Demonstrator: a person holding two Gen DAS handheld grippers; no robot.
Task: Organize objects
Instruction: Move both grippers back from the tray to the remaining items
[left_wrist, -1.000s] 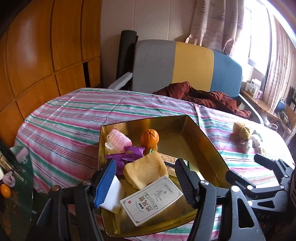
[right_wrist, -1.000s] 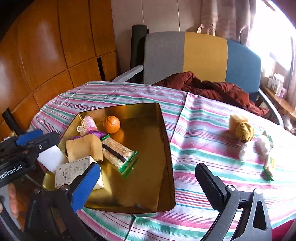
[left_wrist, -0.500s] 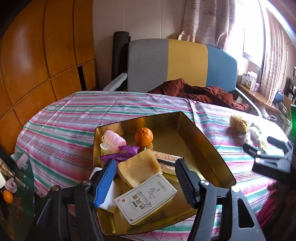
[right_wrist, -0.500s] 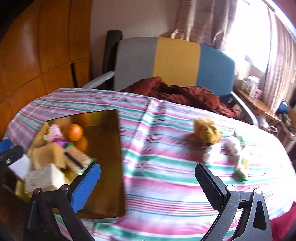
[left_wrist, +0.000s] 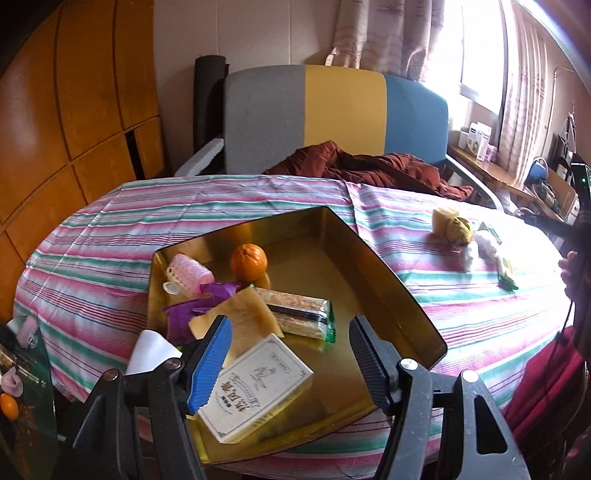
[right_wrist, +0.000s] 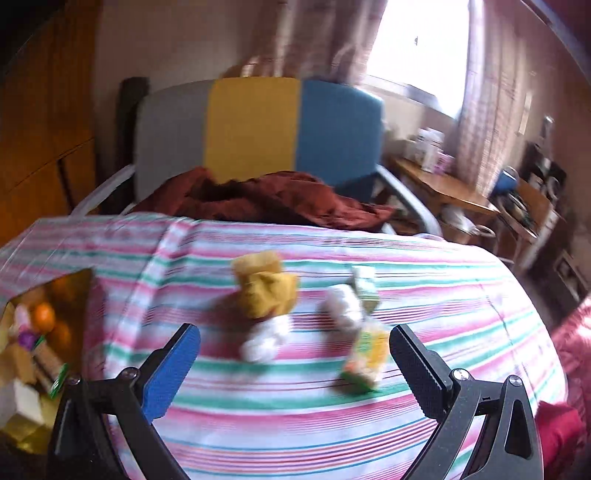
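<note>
Gold and shiny, the metal tray (left_wrist: 391, 291) sits on the striped tablecloth (left_wrist: 110, 236). It already has an orange (left_wrist: 248, 261), a pink roller (left_wrist: 188, 275), a snack bar (left_wrist: 295, 312) and a white box (left_wrist: 255, 387) in it.

Some things are not in the tray yet. They lie well apart from it, on the cloth. There is a yellow cloth bundle (right_wrist: 264, 286), a white fluffy lump (right_wrist: 264, 338) and a small green and yellow packet (right_wrist: 364, 354). That view is blurry, so I cannot tell just what they are.

The yellow bundle looks soft and light. It will likely squash when it is pinched, so a grab around its fat middle seems best. The packet looks thin and may slip, so it may be best to grip it across the flat sides.

The right gripper (right_wrist: 295, 363) is wide open. It holds nothing and touches nothing. It hangs over the cloth, just in front of the loose things.

The left gripper (left_wrist: 290, 360) is also open with nothing in it. It hovers above the tray, with the white box seen between its fingers.
</note>
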